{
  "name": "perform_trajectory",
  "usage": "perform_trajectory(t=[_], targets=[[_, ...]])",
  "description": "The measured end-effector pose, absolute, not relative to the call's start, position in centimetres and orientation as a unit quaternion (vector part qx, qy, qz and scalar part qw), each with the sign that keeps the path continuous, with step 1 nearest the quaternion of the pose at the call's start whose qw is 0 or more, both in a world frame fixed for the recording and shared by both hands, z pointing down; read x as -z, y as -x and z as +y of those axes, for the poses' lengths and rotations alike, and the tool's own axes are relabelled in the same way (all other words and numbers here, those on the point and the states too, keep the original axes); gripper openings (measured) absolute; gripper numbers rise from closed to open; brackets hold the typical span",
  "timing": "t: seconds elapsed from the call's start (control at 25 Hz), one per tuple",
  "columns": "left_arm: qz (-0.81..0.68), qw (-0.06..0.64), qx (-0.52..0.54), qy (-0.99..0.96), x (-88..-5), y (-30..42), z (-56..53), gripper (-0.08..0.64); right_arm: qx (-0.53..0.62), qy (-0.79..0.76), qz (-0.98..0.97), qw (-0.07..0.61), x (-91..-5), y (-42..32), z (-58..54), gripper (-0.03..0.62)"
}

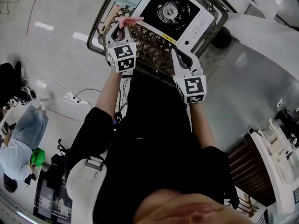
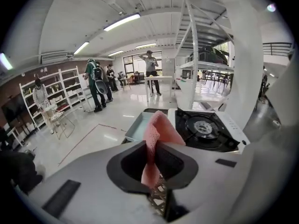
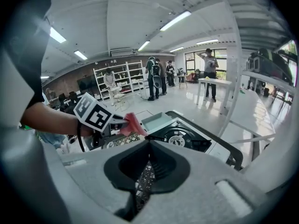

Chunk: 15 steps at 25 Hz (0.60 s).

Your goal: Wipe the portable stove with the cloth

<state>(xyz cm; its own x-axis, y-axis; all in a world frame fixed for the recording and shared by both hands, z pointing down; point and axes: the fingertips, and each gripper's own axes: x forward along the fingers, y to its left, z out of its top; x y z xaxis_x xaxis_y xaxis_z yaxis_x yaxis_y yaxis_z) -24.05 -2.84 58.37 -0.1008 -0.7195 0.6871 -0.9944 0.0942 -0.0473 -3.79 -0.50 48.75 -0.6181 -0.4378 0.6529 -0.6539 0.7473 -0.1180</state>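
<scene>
The portable stove (image 1: 174,10), white with a black round burner, rests on top of a wire basket (image 1: 152,48) ahead of me. My left gripper (image 1: 122,26) is shut on a pink cloth (image 1: 131,20) and hangs just left of the stove's near corner. In the left gripper view the cloth (image 2: 158,132) stands up from between the jaws of the gripper (image 2: 152,148), with the stove (image 2: 205,129) behind it to the right. My right gripper (image 1: 176,54) is shut and empty, over the basket near the stove's front edge. Its own view shows the stove (image 3: 180,136) and cloth (image 3: 132,125).
A pale blue-grey tray (image 2: 139,127) lies beside the stove on its left. White shelving (image 2: 205,64) rises to the right of the stove. Several people (image 2: 98,85) stand far back by shelves and a table. Cables (image 1: 74,97) lie on the floor at left.
</scene>
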Motion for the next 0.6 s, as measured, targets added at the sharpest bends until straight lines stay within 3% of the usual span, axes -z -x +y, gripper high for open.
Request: perform_trajectory(t=[0.6], targets=[[-0.626,0.295,-0.31,-0.652,-65.2,21.4,-4.4,0.037,-0.194,-0.342,-0.862,0.319,-49.8,3.3,-1.4,0.003]])
